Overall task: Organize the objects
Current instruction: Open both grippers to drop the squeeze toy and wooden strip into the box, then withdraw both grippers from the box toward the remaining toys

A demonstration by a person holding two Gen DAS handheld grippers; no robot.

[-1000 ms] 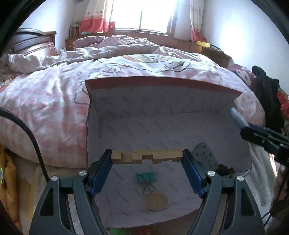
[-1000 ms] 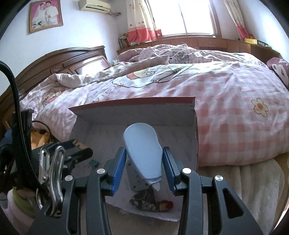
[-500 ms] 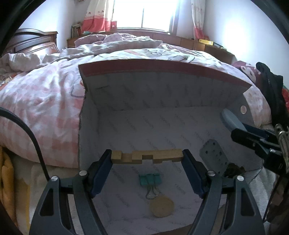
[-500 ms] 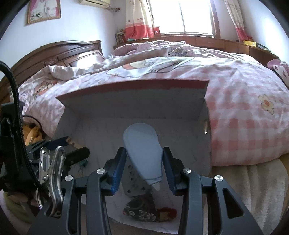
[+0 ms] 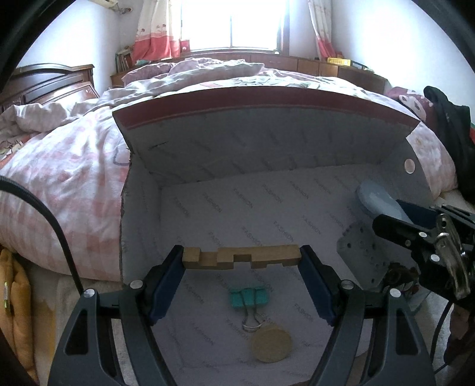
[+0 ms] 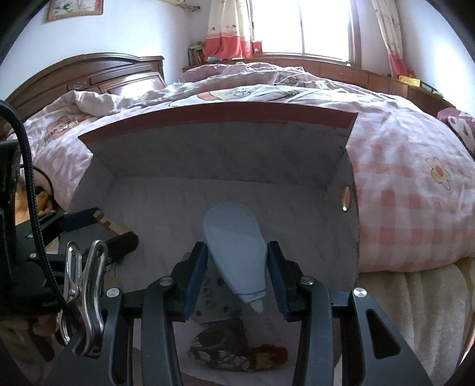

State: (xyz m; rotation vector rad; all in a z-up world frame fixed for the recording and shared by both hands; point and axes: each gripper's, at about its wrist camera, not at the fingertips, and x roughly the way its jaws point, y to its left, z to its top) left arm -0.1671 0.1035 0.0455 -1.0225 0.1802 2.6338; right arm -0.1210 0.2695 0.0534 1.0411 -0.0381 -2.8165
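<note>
Notched wooden block [image 5: 240, 257]: clamped endwise in left gripper [image 5: 241, 261], above open box [image 5: 297, 207]. Pale blue paddle-shaped piece [image 6: 236, 252]: clamped in right gripper [image 6: 236, 279], over same box. Left view only: teal binder clip [image 5: 248, 297], round cork disc [image 5: 270, 346] on box floor. Right view only: patterned pouch [image 6: 237, 353] underneath; perforated grey plate [image 6: 210, 297] behind fingers.

A home bedroom: quilted bed [image 6: 386, 154], wooden headboard [image 6: 89, 74], curtained window [image 5: 231, 26]

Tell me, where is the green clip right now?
In the left wrist view, the green clip lies on the box floor near the front, just below the notched wooden block and right behind the round cork disc.
</note>
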